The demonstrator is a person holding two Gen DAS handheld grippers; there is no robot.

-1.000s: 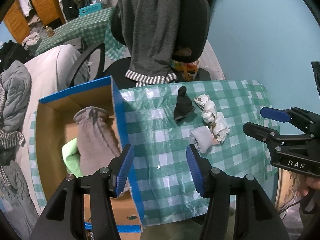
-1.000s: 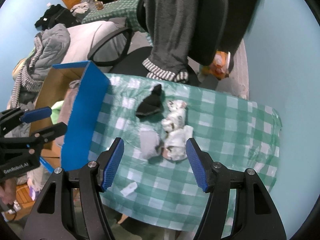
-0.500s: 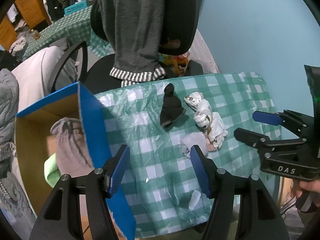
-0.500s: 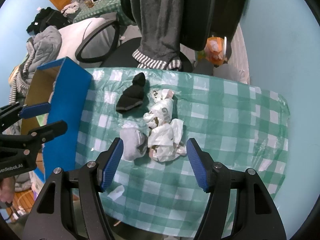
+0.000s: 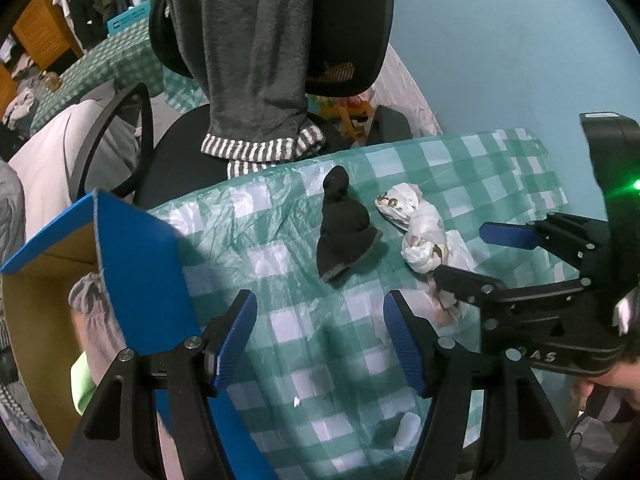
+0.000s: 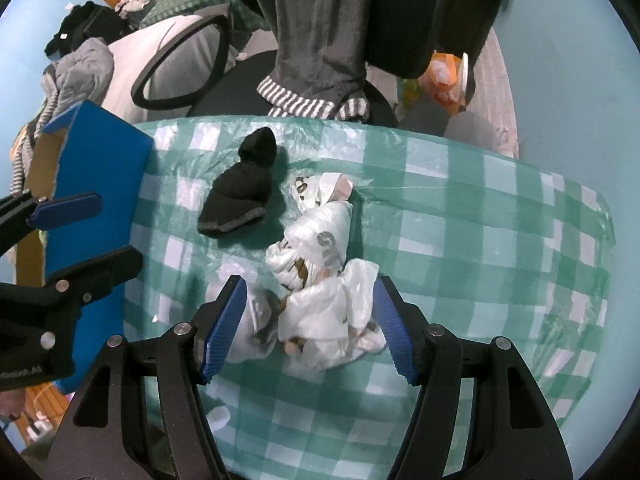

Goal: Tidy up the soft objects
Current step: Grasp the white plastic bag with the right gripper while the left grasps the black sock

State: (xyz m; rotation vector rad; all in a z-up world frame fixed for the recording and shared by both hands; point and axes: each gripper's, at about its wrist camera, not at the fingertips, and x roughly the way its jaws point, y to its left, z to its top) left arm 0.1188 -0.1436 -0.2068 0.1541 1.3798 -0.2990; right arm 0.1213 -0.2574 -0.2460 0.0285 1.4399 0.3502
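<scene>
A black sock bundle (image 5: 344, 224) (image 6: 240, 196) lies on the green checked tablecloth (image 5: 280, 344). Right of it lies a crumpled white plastic bag bundle (image 5: 420, 232) (image 6: 320, 276), with a pale grey sock roll (image 6: 252, 320) at its left. My left gripper (image 5: 320, 336) is open and empty, hovering above the cloth in front of the black sock. My right gripper (image 6: 308, 324) is open, low over the white bundle and grey roll, which sit between its pads. A blue-sided cardboard box (image 5: 136, 248) (image 6: 92, 168) at the left holds a grey garment (image 5: 96, 320) and something lime green (image 5: 82, 384).
An office chair (image 5: 344, 32) draped with a grey striped-cuff garment (image 5: 248, 60) stands behind the table. A turquoise wall is at the right. Small white scraps (image 5: 406, 432) lie near the table's front edge. Clothes and another checked table (image 5: 104, 64) fill the far left.
Both grippers have moved forward and down toward the items on the cloth. The right gripper now straddles the white bundle and grey roll. The left gripper has shifted right, away from the box.
</scene>
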